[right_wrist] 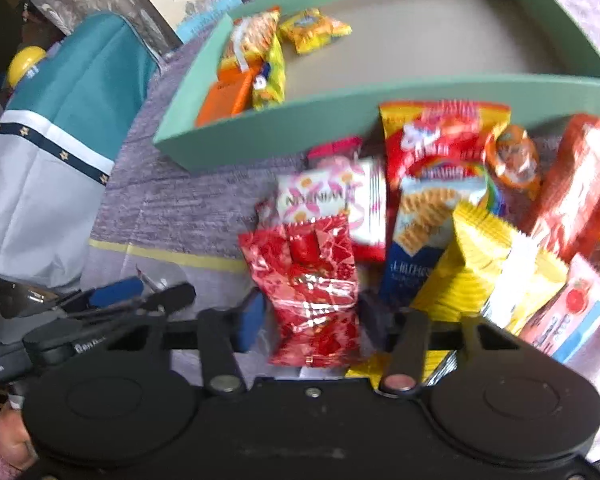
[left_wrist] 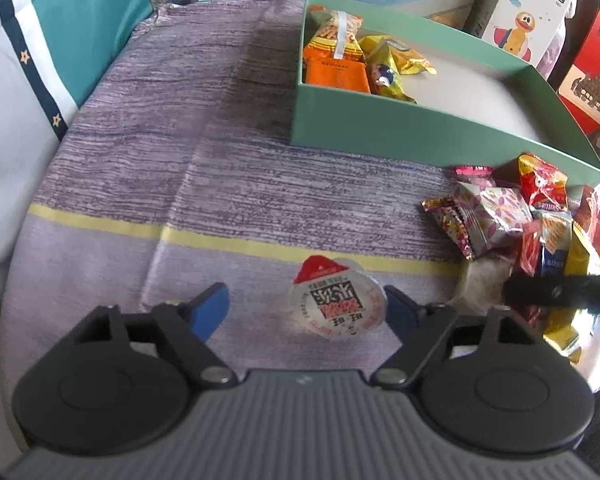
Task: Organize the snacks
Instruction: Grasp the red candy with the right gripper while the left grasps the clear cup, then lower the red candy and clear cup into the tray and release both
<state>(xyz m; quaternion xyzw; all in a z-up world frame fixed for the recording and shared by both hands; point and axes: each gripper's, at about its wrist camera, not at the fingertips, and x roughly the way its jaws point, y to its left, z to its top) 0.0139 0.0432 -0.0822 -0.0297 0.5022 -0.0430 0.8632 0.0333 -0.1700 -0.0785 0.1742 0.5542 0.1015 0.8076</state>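
A green box (left_wrist: 380, 120) sits at the back of the purple cloth and holds several orange and yellow snack packs (left_wrist: 340, 52) in its left end. It also shows in the right wrist view (right_wrist: 300, 120). My left gripper (left_wrist: 306, 306) is open around a round jelly cup (left_wrist: 336, 300) with a red-tipped lid; the cup lies on the cloth touching the right finger. My right gripper (right_wrist: 312, 316) is open around a shiny red snack bag (right_wrist: 312, 284) at the front of a pile of loose snacks (right_wrist: 460, 208).
The snack pile (left_wrist: 520, 224) lies in front of the box's right end. A teal and white cushion (left_wrist: 28, 60) borders the cloth on the left. Boxes and a duck carton (left_wrist: 528, 8) stand behind the green box. The left gripper shows in the right wrist view (right_wrist: 116, 296).
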